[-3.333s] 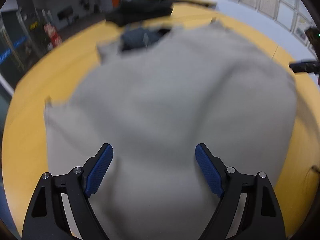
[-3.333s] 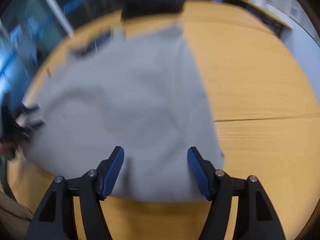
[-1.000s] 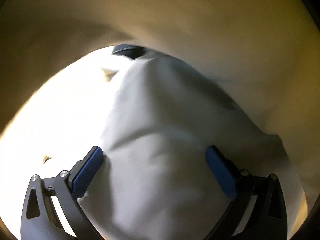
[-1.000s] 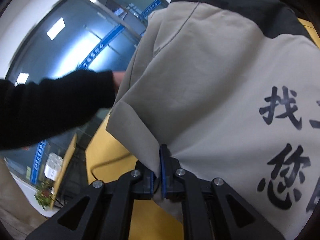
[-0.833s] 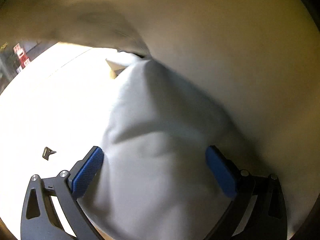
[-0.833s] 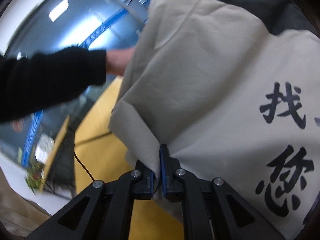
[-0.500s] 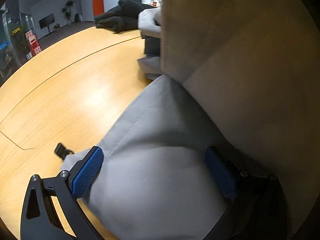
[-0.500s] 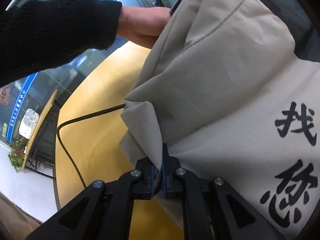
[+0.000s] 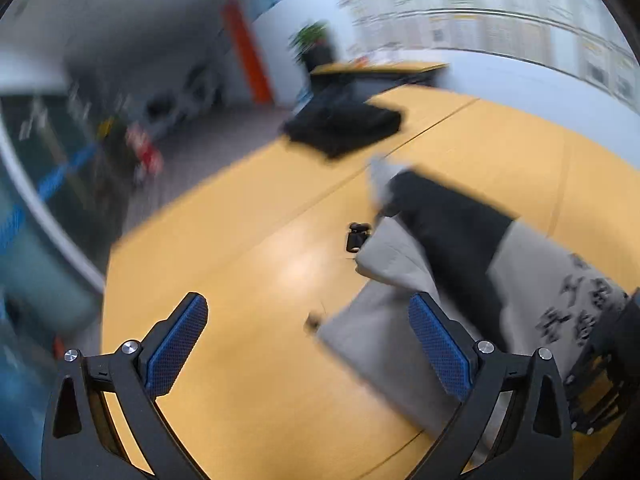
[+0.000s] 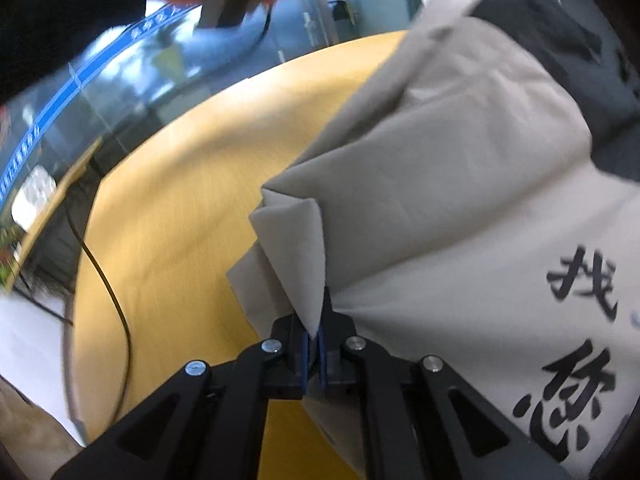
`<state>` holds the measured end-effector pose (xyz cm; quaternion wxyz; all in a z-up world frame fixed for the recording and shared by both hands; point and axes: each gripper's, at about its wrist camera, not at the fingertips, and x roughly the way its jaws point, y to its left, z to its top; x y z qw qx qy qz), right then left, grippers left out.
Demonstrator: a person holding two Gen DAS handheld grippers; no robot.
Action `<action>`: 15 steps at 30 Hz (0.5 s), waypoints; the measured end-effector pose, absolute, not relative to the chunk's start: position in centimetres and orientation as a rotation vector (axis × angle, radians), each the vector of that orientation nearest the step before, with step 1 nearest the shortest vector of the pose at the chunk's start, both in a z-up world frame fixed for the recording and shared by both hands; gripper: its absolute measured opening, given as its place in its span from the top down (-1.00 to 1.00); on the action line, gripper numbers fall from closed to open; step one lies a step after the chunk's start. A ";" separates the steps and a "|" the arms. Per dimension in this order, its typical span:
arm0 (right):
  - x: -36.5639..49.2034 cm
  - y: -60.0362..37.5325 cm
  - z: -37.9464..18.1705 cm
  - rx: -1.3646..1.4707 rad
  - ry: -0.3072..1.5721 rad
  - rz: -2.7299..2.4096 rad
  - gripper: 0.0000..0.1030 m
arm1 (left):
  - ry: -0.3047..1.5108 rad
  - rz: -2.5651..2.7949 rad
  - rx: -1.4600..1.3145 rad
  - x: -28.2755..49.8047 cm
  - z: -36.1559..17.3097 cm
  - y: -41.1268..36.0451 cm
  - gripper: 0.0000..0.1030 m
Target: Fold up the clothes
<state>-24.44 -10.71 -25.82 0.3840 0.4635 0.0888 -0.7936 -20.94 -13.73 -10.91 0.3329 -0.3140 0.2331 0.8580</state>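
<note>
A beige shirt (image 10: 460, 184) with a black yoke and black printed characters lies on the yellow wooden table (image 10: 168, 220). My right gripper (image 10: 314, 344) is shut on a folded edge of the shirt near its bottom left corner. In the left wrist view the shirt (image 9: 384, 344) lies to the right, its black band across the middle. My left gripper (image 9: 308, 336) is open and empty above the bare table (image 9: 260, 264), its right finger beside the shirt's edge. The other gripper's black body (image 9: 608, 368) shows at the far right.
A dark folded garment (image 9: 344, 124) lies at the table's far end. A small black clip (image 9: 356, 236) sits on the table by the shirt's sleeve. A black cable (image 10: 108, 292) runs along the table's left edge. My sleeved arm (image 10: 80, 4) crosses the top left.
My left gripper has let the shirt go and pulled back to the left, off the cloth. The shirt has dropped onto the table. My right gripper still grips the edge.
</note>
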 end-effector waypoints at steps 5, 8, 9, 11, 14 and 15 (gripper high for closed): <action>-23.6 -11.8 -25.5 1.142 0.389 -2.036 0.94 | 0.661 2.269 -0.685 -18.8 -6.9 -12.8 -0.98; -23.2 -14.2 -25.5 1.143 0.394 -2.043 0.94 | 0.636 2.373 -0.663 -19.3 -4.7 -15.2 -0.98; -23.0 -14.7 -25.5 1.140 0.396 -2.045 0.94 | 0.607 2.438 -0.676 -20.1 -4.0 -16.9 -0.98; -22.8 -15.6 -25.5 1.133 0.400 -2.050 0.94 | 0.546 2.566 -0.701 -21.7 -2.7 -20.4 -0.98; -22.5 -15.7 -25.5 1.129 0.402 -2.053 0.94 | 0.462 2.598 -0.659 -20.6 -1.1 -21.6 -0.96; -22.5 -15.8 -25.5 1.130 0.402 -2.053 0.94 | 0.447 2.578 -0.633 -20.0 -0.7 -21.2 -0.96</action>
